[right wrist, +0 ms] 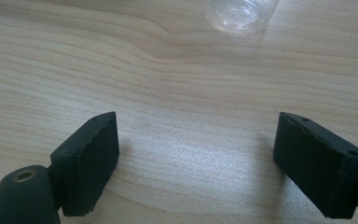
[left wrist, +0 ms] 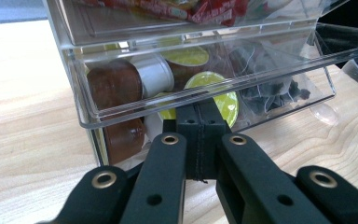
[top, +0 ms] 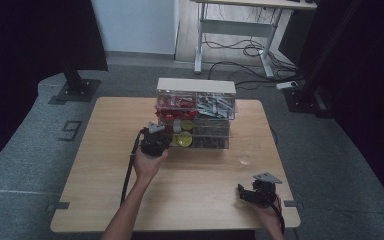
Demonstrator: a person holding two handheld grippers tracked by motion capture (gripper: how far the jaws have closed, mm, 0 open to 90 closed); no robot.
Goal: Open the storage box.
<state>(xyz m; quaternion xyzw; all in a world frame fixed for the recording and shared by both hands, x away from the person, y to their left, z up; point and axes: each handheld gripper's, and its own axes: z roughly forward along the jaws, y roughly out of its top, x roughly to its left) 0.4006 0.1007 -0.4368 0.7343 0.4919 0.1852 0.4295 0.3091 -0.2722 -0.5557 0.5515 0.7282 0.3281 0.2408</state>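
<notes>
The left gripper [left wrist: 200,116] has its jaws pressed fully together at the front lip of the pulled-out lower drawer [left wrist: 205,88] of a clear plastic organizer [top: 196,112]; whether they pinch the lip or merely sit under it I cannot tell from these views. The organizer stands at the far middle of the table [top: 105,165], and the drawer juts toward the person, partly out. The right gripper [right wrist: 196,154] rests low over bare wood at the near right with its jaws spread wide and nothing between them, a small clear cup [right wrist: 241,14] just ahead of it. The likely trouble from here is that the hold on the thin, slick lip slips, or that a pull drags the whole light organizer across the table, since nothing braces it; a pull too far could bring the drawer right out and spill its load. The open drawer also tilts slightly, so the capsules [left wrist: 154,74] may roll forward. By count: two grippers, one organizer with two tiers, each tier split into two compartments, and one clear cup. In the open drawer I make out about five coffee capsules, brown, silver and yellow-green lidded, beside a heap of dark sachets [left wrist: 272,93] too tangled to count. The upper tier holds red packets [top: 176,105] and grey packets [top: 215,106], likewise uncountable.
</notes>
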